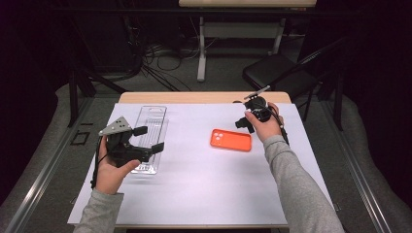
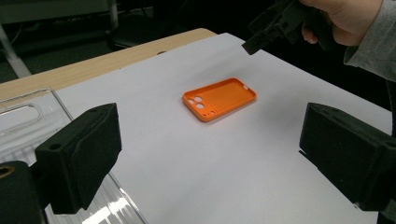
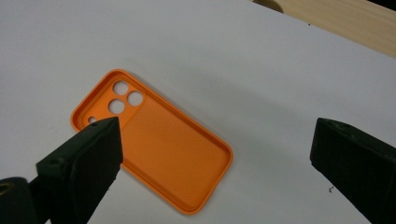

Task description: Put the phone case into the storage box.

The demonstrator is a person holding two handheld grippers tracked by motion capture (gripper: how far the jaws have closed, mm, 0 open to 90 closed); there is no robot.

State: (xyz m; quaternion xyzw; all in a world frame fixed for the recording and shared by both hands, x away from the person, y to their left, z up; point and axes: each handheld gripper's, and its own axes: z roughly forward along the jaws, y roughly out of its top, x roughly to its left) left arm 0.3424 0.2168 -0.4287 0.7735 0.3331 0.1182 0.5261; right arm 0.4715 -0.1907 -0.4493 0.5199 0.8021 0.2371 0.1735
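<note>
I hold a tool in each hand above the bench (image 1: 204, 97), which is covered by a white sheet (image 1: 204, 184). My left tool (image 1: 149, 139) hangs over the left side of the bench, its jaws spread wide with nothing between them. Beneath it lies a clear plastic tray (image 1: 150, 116), running along the left edge of the sheet from near the far edge toward the middle; in the left tool view its ribbed corner (image 2: 28, 116) shows behind the left jaw.

My right tool (image 1: 244, 123) hovers toward the far right corner, jaws likewise released and holding nothing, pointing down and inward at the orange phone case (image 1: 231, 140). The case lies flat on the sheet, right of the bench's centre, hollow side up, well apart from the tray. In the right tool view the case (image 3: 173, 158) sits below and between my open jaws, nearer the left one, its camera cut-outs at the upper left end. From the left tool view, the case (image 2: 224, 97) lies ahead in the middle of the sheet, with my right hand (image 2: 345, 18) and its tool above the far corner.
</note>
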